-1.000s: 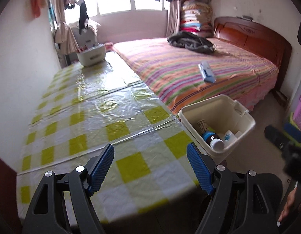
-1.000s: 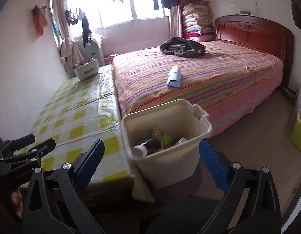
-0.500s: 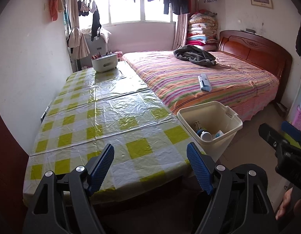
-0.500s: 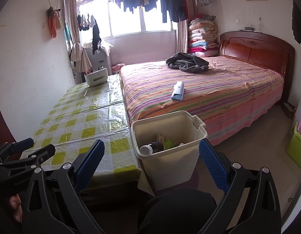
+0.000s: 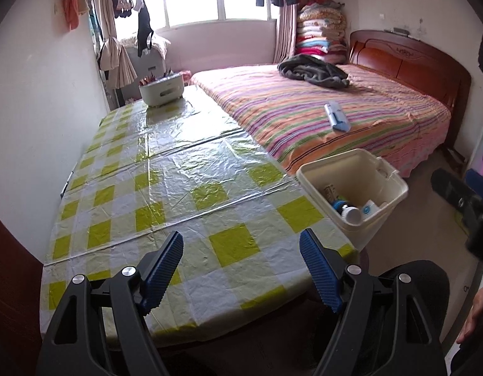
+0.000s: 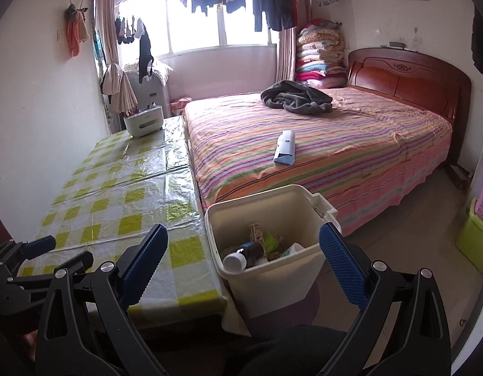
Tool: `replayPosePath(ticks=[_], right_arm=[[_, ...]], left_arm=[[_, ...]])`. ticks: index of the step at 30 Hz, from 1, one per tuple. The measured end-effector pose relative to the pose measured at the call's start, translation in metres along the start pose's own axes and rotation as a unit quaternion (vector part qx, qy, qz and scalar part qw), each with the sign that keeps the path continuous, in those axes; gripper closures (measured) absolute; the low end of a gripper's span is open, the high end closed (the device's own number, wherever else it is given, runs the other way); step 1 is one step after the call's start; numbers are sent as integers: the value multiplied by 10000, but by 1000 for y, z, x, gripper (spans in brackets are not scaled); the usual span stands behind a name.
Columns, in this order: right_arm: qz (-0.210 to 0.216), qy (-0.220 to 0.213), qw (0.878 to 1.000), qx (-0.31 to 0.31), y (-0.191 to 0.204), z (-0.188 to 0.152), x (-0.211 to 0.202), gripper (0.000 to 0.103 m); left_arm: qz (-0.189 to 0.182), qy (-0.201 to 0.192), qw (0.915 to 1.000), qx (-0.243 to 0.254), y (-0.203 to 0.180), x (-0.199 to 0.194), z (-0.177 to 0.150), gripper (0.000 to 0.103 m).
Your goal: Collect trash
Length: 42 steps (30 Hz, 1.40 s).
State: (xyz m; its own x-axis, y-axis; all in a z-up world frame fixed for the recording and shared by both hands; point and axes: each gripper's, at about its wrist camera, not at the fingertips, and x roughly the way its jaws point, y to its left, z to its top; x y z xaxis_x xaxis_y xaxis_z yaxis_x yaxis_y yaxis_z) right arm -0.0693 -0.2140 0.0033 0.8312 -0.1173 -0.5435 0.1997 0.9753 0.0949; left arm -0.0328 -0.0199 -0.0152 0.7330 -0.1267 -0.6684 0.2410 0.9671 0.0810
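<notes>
A cream trash bin (image 5: 382, 216) (image 6: 282, 279) stands on the floor between the table and the bed. It holds a dark bottle with a white cap (image 6: 241, 255) (image 5: 346, 210) and other wrappers. My left gripper (image 5: 241, 266) is open and empty above the near end of the table with the yellow-checked cloth (image 5: 166, 188). My right gripper (image 6: 243, 257) is open and empty, hovering in front of the bin. The left gripper also shows at the lower left of the right wrist view (image 6: 38, 260).
A white and blue box (image 6: 285, 147) (image 5: 335, 119) lies on the striped bed (image 6: 335, 144). A white basket (image 5: 161, 91) (image 6: 144, 122) sits at the table's far end. A dark blanket (image 6: 294, 97) lies near the headboard. Green and pink crates (image 6: 476, 235) stand at right.
Both grippers have pulled back and risen from the table and bin, so more of the room shows. Both stayed open and empty.
</notes>
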Motion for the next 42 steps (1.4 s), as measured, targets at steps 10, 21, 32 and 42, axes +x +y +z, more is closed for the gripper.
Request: replayPosePath(ticks=[10,21,32,42], right_arm=[[-17,163,9998,97,-10,17,47,7],[-159,345,9990,227,-24,9,71,7],[-149,322,9988,349,-34,11,70,7],[-123,384,9984,400,-44,8,72,7]], left_arm=[[46,437,9990,12,-1,49,13,28],[28,656,9973,319,-18,75,19,28],[51,739,9957,549,-32,81,22,28],[121,688,9949,730,-45,80,28,28]])
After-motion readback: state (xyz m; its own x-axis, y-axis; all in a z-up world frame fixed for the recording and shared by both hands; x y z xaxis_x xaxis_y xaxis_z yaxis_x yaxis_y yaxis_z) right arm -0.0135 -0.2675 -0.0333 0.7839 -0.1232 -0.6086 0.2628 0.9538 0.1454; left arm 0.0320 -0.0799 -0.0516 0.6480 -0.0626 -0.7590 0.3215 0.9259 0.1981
